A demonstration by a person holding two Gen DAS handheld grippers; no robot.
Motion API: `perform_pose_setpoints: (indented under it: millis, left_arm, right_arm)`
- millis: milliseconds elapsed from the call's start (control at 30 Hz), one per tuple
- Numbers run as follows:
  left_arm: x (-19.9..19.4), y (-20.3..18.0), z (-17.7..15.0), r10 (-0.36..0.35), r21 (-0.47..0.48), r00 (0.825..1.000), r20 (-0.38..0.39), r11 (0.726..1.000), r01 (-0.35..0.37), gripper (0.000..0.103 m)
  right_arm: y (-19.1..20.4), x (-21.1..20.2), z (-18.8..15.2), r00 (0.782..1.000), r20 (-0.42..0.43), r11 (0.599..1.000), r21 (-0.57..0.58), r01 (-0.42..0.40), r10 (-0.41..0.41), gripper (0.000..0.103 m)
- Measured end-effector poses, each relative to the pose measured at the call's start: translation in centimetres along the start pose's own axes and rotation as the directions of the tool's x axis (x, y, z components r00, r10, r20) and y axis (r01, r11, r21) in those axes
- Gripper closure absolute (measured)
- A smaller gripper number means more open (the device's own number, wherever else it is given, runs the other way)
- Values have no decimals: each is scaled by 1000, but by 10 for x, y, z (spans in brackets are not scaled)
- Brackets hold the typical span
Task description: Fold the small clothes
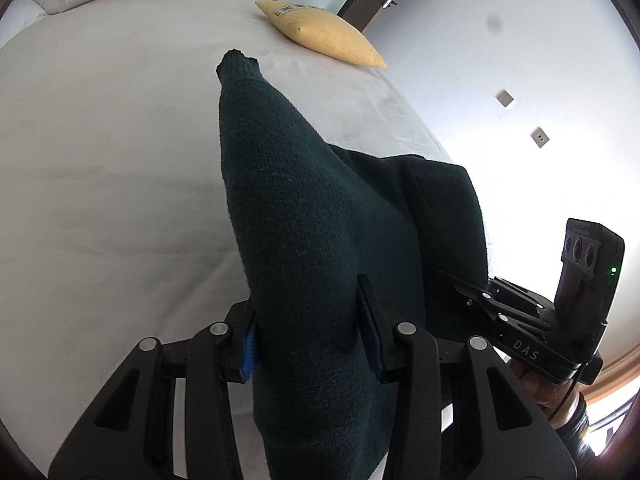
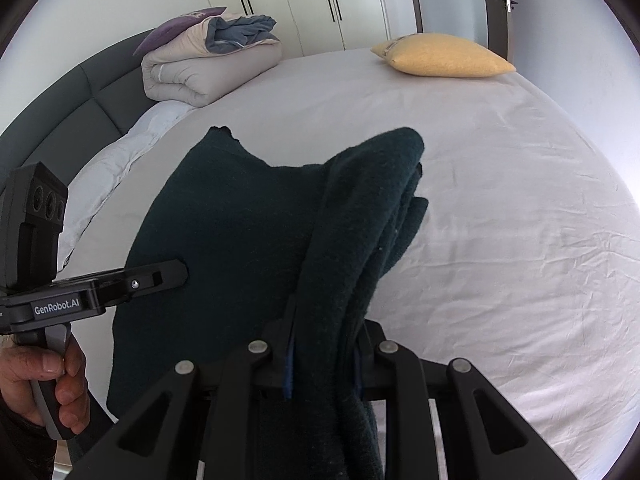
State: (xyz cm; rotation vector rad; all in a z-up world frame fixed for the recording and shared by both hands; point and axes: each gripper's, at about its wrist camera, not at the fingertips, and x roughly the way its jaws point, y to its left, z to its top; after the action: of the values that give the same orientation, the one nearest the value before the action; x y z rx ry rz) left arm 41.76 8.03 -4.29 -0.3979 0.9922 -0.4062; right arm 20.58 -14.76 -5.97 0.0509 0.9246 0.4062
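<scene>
A dark green knitted garment hangs above the white bed sheet, held between both grippers. My left gripper is shut on a thick fold of it, which drapes over and past the fingers. My right gripper is shut on a bunched edge of the same garment. The right gripper also shows at the right of the left wrist view, and the left gripper shows at the left of the right wrist view, both pressed into the cloth.
A yellow pillow lies at the far end of the bed. A folded duvet stack sits by the dark headboard. White wardrobe doors and a door stand behind. The bed sheet spreads to the right.
</scene>
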Motion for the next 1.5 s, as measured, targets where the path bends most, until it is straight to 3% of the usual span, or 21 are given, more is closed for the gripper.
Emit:
perform_pose_setpoints:
  millis: [133, 300, 367, 400, 533, 633, 733, 800, 867, 900, 967, 1033, 1100, 1133, 1167, 1267, 1333, 1433, 1500]
  left_arm:
    - [-3, 13, -7, 10, 4, 1000, -10, 1000, -10, 64]
    - [42, 32, -5, 88, -1, 995, -54, 996, -89, 61]
    - [66, 45, -13, 113, -18, 990, -82, 993, -115, 44]
    - [69, 50, -18, 89, -30, 994, -60, 995, -91, 39]
    - [70, 44, -24, 99, -8, 995, -8, 995, -99, 30]
    - [60, 39, -24, 104, -29, 995, 6, 994, -104, 31]
    - [22, 26, -33, 120, -21, 988, 95, 993, -119, 32]
    - [-12, -1, -42, 145, 47, 968, 203, 986, -157, 32]
    - [-46, -31, -53, 188, 116, 933, 306, 966, -233, 20]
    - [-63, -47, -59, 198, 146, 911, 361, 953, -265, 15]
    - [-99, -80, -71, 207, 195, 859, 468, 924, -329, 0]
    - [-129, -97, -82, 218, 211, 812, 541, 899, -383, 0]
    - [-158, -119, -99, 281, 165, 734, 618, 867, -471, 0]
    - [-169, -126, -105, 310, 128, 706, 636, 860, -493, 0]
    - [-181, -132, -112, 319, 101, 692, 647, 864, -493, 0]
    - [-199, -143, -126, 317, 60, 704, 636, 889, -454, 0]
    - [-205, -145, -145, 351, 35, 708, 613, 883, -468, 0]
    - [-214, -138, -177, 394, 50, 699, 597, 851, -522, 0]
    - [-231, -114, -202, 401, 50, 718, 570, 854, -517, 0]
  right_arm:
    - [-12, 16, 4, 1000, -15, 1000, 26, -11, 12, 80]
    - [-40, 64, 1, 996, -69, 993, 114, -42, 50, 78]
    - [-54, 87, -8, 995, -96, 990, 141, -7, 21, 65]
    - [-63, 96, -14, 996, -87, 985, 170, -22, 37, 58]
    - [-87, 96, -22, 987, -21, 956, 251, -151, 161, 57]
    - [-89, 85, -19, 989, -20, 952, 274, -138, 149, 51]
    - [-89, 57, -22, 995, 39, 952, 290, -96, 88, 50]
    - [-81, 21, -25, 991, 134, 963, 263, -63, 28, 49]
    - [-70, -10, -28, 977, 213, 972, 233, -26, -25, 42]
    - [-63, -29, -29, 965, 258, 976, 216, -9, -49, 32]
    - [-46, -68, -29, 929, 354, 983, 181, 43, -106, 19]
    - [-32, -97, -32, 891, 429, 983, 161, 84, -146, 0]
    - [-19, -129, -31, 835, 519, 982, 143, 127, -184, 0]
    - [-12, -141, -33, 813, 546, 979, 141, 151, -203, 0]
    - [-6, -153, -38, 789, 572, 975, 138, 176, -224, 0]
    - [14, -184, -54, 738, 633, 970, 107, 217, -235, 0]
    - [24, -200, -68, 714, 660, 970, 106, 218, -233, 0]
    - [28, -211, -94, 718, 660, 975, 127, 180, -219, 0]
    - [31, -208, -103, 738, 641, 978, 127, 168, -210, 0]
